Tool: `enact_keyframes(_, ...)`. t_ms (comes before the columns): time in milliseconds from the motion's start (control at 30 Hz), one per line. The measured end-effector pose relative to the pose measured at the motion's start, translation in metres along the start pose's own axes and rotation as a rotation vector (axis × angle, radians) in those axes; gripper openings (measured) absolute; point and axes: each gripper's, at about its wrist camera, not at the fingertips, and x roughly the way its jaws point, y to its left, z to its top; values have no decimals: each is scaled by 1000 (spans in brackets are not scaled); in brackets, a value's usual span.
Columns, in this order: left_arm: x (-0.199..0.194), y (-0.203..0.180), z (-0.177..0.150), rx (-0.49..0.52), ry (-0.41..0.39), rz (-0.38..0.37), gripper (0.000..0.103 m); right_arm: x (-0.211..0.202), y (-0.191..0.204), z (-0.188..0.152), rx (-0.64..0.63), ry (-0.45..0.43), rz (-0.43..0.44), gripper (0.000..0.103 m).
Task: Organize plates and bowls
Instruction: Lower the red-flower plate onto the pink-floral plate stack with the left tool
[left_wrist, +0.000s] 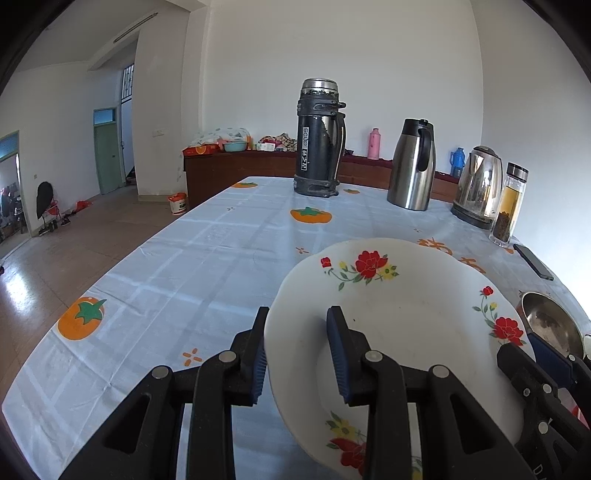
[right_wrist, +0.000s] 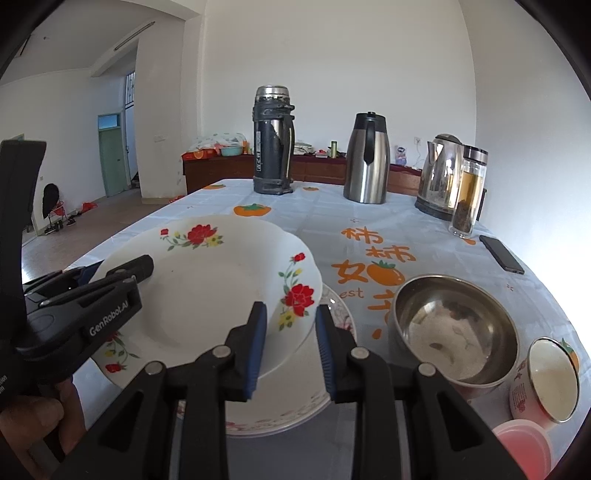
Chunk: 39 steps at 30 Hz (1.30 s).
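A white deep plate with red flowers (left_wrist: 399, 317) is held tilted above the table. My left gripper (left_wrist: 299, 354) straddles its left rim, one finger outside and one inside; it shows at the left in the right wrist view (right_wrist: 122, 273). My right gripper (right_wrist: 290, 343) straddles the plate's (right_wrist: 207, 295) right rim, jaws apart; it shows at the lower right in the left wrist view (left_wrist: 532, 354). Under the plate lies another patterned plate (right_wrist: 295, 398). A steel bowl (right_wrist: 454, 328) stands to the right, and shows in the left wrist view too (left_wrist: 550, 325).
A white enamel cup (right_wrist: 546, 380) lies tipped beside the bowl, with a pink container (right_wrist: 524, 446) in front. At the back stand a dark thermos (right_wrist: 273, 144), steel jug (right_wrist: 365, 158), kettle (right_wrist: 439, 177) and tea bottle (right_wrist: 467, 192). A phone (right_wrist: 500, 254) lies right.
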Motion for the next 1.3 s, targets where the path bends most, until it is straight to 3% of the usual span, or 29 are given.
enact_keyframes(1300,6,-26,-4,31,35,-42,33,-6,-16,-4,20,34,-61,27)
